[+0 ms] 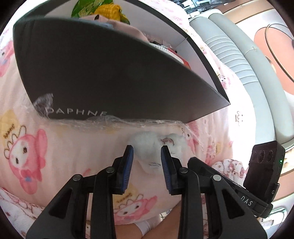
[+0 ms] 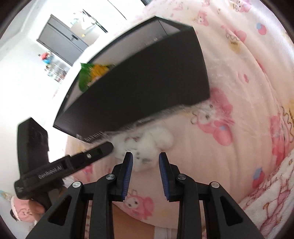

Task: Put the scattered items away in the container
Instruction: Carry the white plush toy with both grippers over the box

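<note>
Bright daylight, perhaps from a window, washes out the fisheye-bent edges; the right view is motion-blurred.

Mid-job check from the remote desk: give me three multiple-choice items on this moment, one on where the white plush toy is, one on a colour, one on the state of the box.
1. Where does the white plush toy lie?
A. inside the box
B. on the pink blanket in front of the box
C. on the grey sofa

2. What colour are the gripper pads?
A. red
B. blue
C. green

3. In what state is the dark box?
A. open at the top, with items inside
C. closed with a lid
B. lying flattened

Answers: 1 B, the toy rests on the blanket at the foot of the box wall; 2 B, both wrist views show blue ribbed pads; 3 A, a green and yellow packet shows above its rim.
</note>
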A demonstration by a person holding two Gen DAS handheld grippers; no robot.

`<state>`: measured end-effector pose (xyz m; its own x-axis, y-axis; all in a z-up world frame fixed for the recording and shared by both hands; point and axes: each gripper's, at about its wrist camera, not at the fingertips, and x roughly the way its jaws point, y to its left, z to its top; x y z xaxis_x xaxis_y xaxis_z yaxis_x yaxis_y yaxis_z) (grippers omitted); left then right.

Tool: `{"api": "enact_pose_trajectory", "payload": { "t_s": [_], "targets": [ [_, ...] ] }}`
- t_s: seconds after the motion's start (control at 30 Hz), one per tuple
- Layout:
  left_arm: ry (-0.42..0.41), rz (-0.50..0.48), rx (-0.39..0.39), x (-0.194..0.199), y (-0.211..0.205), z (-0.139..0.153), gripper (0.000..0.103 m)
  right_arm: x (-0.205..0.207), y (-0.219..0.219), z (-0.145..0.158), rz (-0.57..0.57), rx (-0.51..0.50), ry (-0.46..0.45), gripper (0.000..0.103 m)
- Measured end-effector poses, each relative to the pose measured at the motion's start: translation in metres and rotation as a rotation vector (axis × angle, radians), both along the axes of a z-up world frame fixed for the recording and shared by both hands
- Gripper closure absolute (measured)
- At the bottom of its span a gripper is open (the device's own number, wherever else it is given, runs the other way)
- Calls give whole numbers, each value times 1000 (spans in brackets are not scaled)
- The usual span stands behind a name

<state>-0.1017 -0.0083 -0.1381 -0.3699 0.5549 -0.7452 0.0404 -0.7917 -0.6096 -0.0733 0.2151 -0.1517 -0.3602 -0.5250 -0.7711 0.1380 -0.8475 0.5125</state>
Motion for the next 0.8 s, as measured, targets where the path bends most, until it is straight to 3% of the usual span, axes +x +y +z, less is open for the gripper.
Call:
{"api": "enact_pose_trajectory", "payload": {
  "t_s": [0.2,0.37,0.5,0.67,0.8],
  "targets": [
    [-43,8,16,-3,-6,-11,73,-9,-8,-12,-23,7,-29,77],
    [-61,40,3,-10,-8,-21,63,-15,-3,-14,-41,19,-24,77],
    [-81,25,8,-11,-10,-27,63,-24,-9,-38,-18,-16,-117,77],
    [-74,9,63,-8,-17,-25,69,-24,-5,-38,-3,-88,-119,83],
    [-21,-8,81,1,-22,-5,70,-15,-3,-21,7,-97,-81,84]
  ]
}}
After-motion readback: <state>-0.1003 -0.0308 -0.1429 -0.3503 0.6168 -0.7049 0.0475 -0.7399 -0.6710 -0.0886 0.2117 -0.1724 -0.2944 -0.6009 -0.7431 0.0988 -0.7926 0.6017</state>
